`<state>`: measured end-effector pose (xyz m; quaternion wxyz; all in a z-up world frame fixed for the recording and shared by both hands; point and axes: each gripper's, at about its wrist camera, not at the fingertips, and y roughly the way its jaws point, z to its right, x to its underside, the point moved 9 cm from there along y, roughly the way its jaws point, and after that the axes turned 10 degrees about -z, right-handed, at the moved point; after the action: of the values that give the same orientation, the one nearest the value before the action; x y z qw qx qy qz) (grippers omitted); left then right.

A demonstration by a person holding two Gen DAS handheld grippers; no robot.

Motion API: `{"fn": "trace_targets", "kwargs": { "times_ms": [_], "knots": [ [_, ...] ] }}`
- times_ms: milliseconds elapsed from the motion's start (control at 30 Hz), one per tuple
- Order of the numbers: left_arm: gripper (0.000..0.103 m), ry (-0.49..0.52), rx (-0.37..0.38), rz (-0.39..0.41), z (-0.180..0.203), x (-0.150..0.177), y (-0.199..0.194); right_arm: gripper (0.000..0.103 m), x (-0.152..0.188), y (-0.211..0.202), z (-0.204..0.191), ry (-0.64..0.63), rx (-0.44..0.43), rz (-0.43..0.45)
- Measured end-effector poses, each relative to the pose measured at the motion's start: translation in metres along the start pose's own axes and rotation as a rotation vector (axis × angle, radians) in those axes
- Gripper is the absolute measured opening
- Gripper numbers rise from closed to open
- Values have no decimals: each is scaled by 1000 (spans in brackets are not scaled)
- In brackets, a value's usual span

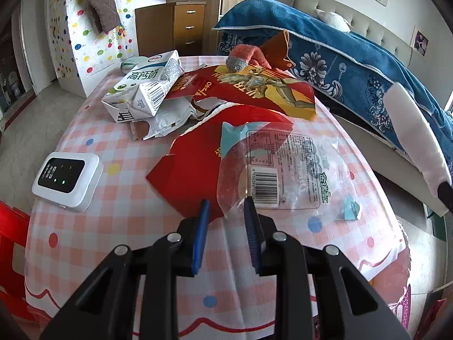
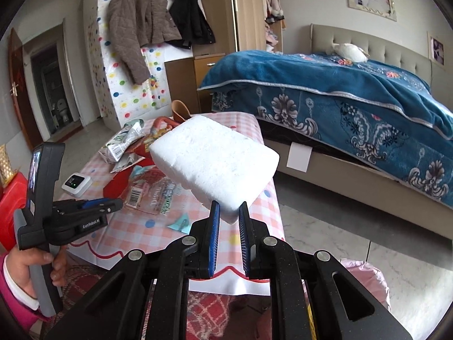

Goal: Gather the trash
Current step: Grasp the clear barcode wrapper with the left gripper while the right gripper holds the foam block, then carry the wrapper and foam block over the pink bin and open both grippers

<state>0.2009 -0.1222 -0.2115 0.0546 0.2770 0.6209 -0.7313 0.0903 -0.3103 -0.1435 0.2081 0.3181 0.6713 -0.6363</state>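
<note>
A clear plastic wrapper [image 1: 283, 175] with a barcode lies on a torn red paper sheet [image 1: 192, 170] on the checked tablecloth [image 1: 127, 221]. My left gripper [image 1: 226, 205] is low over the wrapper's near corner. Its jaws stand a narrow gap apart, with the film's edge between the blue pads [image 1: 204, 212]; I see no pad pressing on it. From the right wrist view the left gripper [image 2: 120, 204] reaches in from the left toward the wrapper [image 2: 153, 195]. My right gripper [image 2: 229, 209] is shut on a white foam block [image 2: 215, 158], held above the table's right edge.
A crushed milk carton [image 1: 144, 85], crumpled paper and a pink plush thing [image 1: 249, 53] lie further back. A white device [image 1: 68, 181] with green lights sits at the left. A teal scrap [image 1: 351, 209] lies by the wrapper. A blue-covered bed [image 2: 339, 99] stands to the right.
</note>
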Motion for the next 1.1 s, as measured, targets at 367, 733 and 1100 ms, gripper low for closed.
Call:
{"fn": "trace_targets", "kwargs": {
  "times_ms": [367, 733, 1100],
  "knots": [
    [0, 26, 71, 160, 6, -4, -63, 14, 2, -19, 2, 24, 12, 24],
    [0, 110, 149, 269, 54, 14, -127, 14, 17, -61, 18, 61, 74, 39],
    [0, 291, 206, 293, 151, 42, -131, 14, 71, -107, 95, 174, 271, -5]
  ]
}}
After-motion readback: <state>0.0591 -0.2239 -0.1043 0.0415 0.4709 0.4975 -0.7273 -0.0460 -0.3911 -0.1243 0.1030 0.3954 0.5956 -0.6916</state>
